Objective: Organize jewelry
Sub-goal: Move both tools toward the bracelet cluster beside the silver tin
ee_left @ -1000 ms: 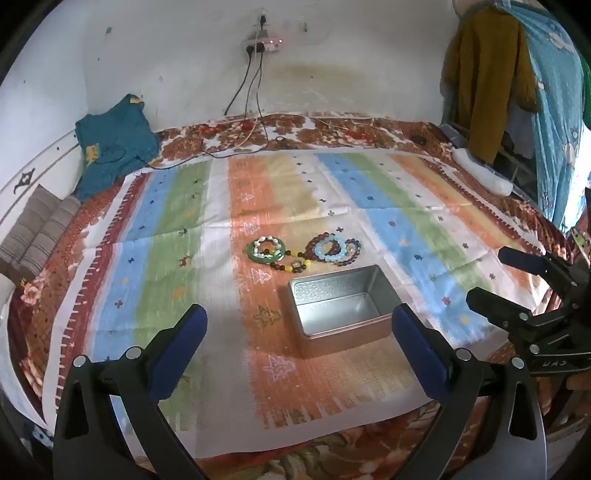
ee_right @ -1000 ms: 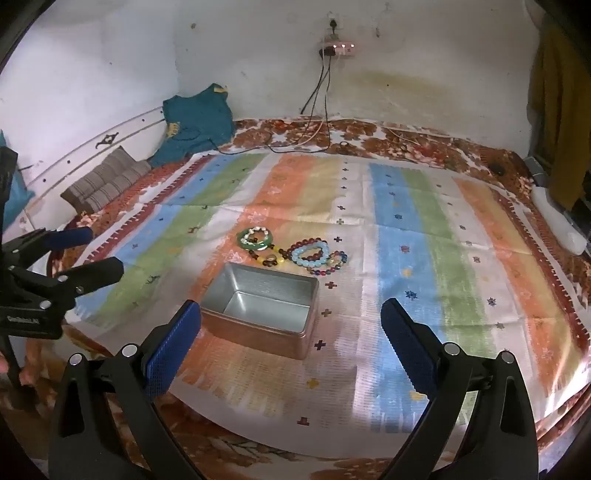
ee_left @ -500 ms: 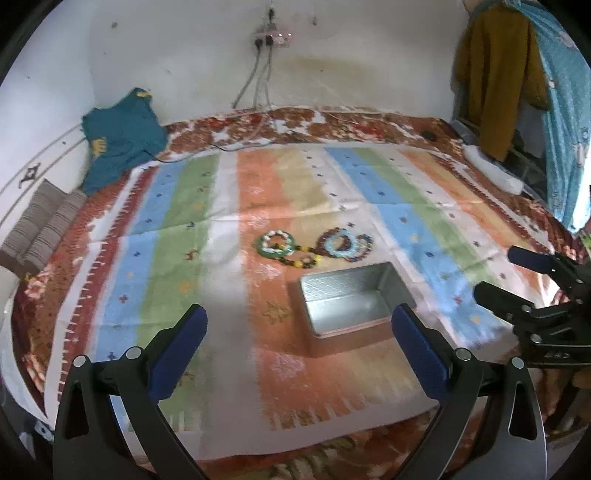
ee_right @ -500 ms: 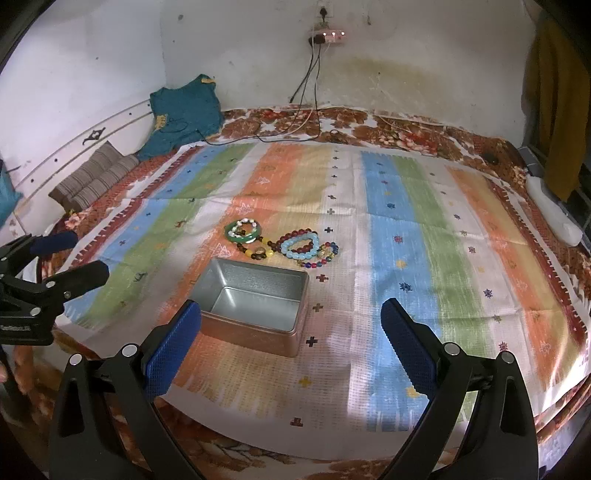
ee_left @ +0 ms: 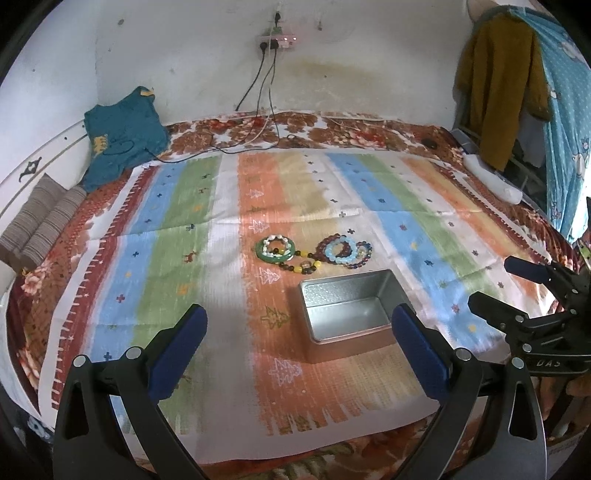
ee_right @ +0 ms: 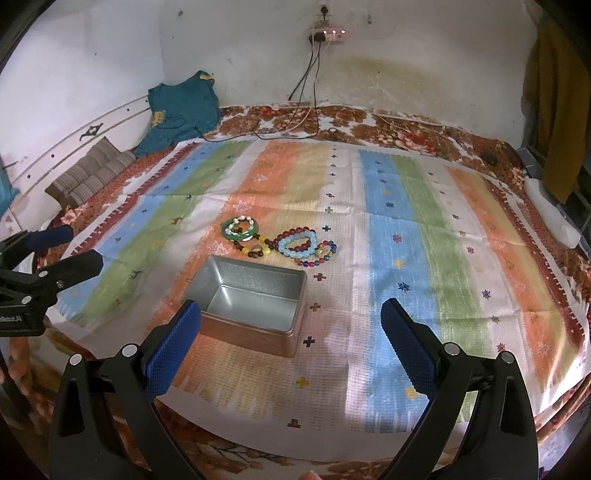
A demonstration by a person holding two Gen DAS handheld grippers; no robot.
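Bead bracelets (ee_left: 314,253), clustered on striped cloth (ee_left: 229,229), just beyond open metal tin (ee_left: 345,310); both ahead of spread, empty jaws. Left gripper (ee_left: 297,347), right gripper (ee_right: 291,341) released. Bare cloth surrounds cluster to every edge.

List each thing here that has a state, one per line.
Metal tin: open, lidless, empty, upright on the striped cloth.
Bracelets: clustered on the cloth beyond the tin, none inside.
Left claw: open, empty.
Right claw: open, empty.
Power strip: lights on, cables plugged in.
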